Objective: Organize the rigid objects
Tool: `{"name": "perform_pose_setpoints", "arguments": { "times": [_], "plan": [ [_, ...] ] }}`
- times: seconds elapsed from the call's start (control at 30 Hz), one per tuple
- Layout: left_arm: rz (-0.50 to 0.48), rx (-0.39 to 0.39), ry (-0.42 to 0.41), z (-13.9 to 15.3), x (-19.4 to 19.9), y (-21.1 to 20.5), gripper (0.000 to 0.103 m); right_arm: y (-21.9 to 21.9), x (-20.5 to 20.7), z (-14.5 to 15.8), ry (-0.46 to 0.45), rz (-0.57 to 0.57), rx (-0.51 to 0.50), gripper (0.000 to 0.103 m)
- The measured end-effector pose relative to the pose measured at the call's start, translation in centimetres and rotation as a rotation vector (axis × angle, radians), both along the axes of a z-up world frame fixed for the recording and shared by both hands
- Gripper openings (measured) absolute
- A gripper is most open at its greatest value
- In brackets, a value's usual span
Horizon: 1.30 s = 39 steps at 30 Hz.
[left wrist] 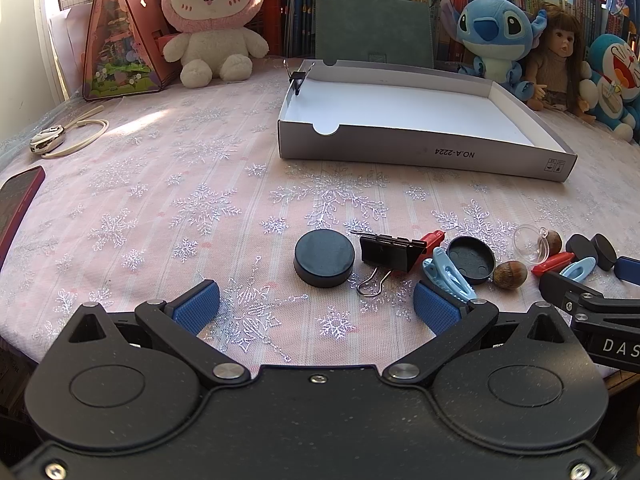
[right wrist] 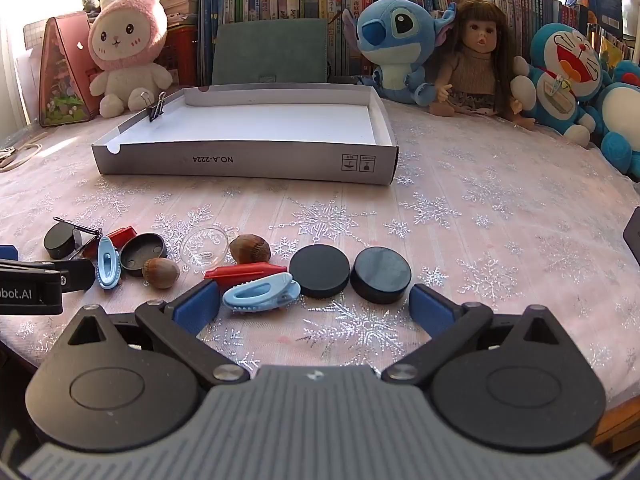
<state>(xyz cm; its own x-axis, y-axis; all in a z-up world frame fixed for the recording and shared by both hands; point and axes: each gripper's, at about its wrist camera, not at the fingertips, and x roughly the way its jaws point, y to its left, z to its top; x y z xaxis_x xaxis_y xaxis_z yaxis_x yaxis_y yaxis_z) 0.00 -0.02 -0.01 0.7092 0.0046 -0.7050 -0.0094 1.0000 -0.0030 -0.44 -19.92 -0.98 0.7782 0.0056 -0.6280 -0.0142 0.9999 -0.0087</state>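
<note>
both claws stand spread wide with nothing between their blue pads: the left gripper fills the bottom of the left wrist view and the right gripper the bottom of the right wrist view, each tilted down at the snowflake tablecloth

small things lie in a loose row across the middle of each frame. in the left wrist view a black puck lies flat just above the claw, and right of it a black binder clip lies with its long axis across the frame, wire handles pointing toward the lower edge. further right a light blue clip slants from upper left to lower right, beside an upturned black cap and a hazelnut

in the right wrist view a red piece and another blue clip lie lengthwise across the frame, left of two black pucks that sit side by side

an open grey box rests in the upper middle, long side across the frame, a small binder clip upright on its left wall
</note>
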Motion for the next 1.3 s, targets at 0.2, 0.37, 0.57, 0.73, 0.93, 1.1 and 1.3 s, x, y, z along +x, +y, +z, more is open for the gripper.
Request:
{"name": "perform_pose_setpoints", "arguments": {
  "times": [0.2, 0.37, 0.57, 0.73, 0.93, 1.1, 1.3],
  "plan": [
    [-0.001, 0.000, 0.000, 0.0, 0.0, 0.0, 0.103, 0.0, 0.0, 0.0, -0.001, 0.000, 0.000, 0.103],
    [-0.004, 0.002, -0.009, -0.6, -0.3, 0.5, 0.103, 0.1, 0.1, -0.1, -0.003, -0.004, 0.002, 0.103],
    [-0.014, -0.001, -0.024, -0.2, -0.5, 0.6, 0.103, -0.1, -0.2, -0.1, -0.007, -0.005, 0.005, 0.103],
    [-0.016, 0.003, -0.037, -0.3, -0.7, 0.5, 0.103, 0.1, -0.2, -0.1, -0.008, -0.019, 0.005, 0.103],
    [-0.025, 0.003, -0.078, -0.6, -1.3, 0.6, 0.103, 0.1, -0.1, 0.0, -0.004, -0.018, 0.009, 0.103],
    [-0.023, -0.007, -0.061, -0.4, -1.3, 0.7, 0.103, -0.2, -0.3, 0.3, -0.019, -0.010, 0.054, 0.103],
    [-0.028, -0.026, -0.063, 0.0, -1.7, 1.2, 0.090, -0.6, -1.3, 0.6, -0.047, -0.003, 0.092, 0.099]
  ]
}}
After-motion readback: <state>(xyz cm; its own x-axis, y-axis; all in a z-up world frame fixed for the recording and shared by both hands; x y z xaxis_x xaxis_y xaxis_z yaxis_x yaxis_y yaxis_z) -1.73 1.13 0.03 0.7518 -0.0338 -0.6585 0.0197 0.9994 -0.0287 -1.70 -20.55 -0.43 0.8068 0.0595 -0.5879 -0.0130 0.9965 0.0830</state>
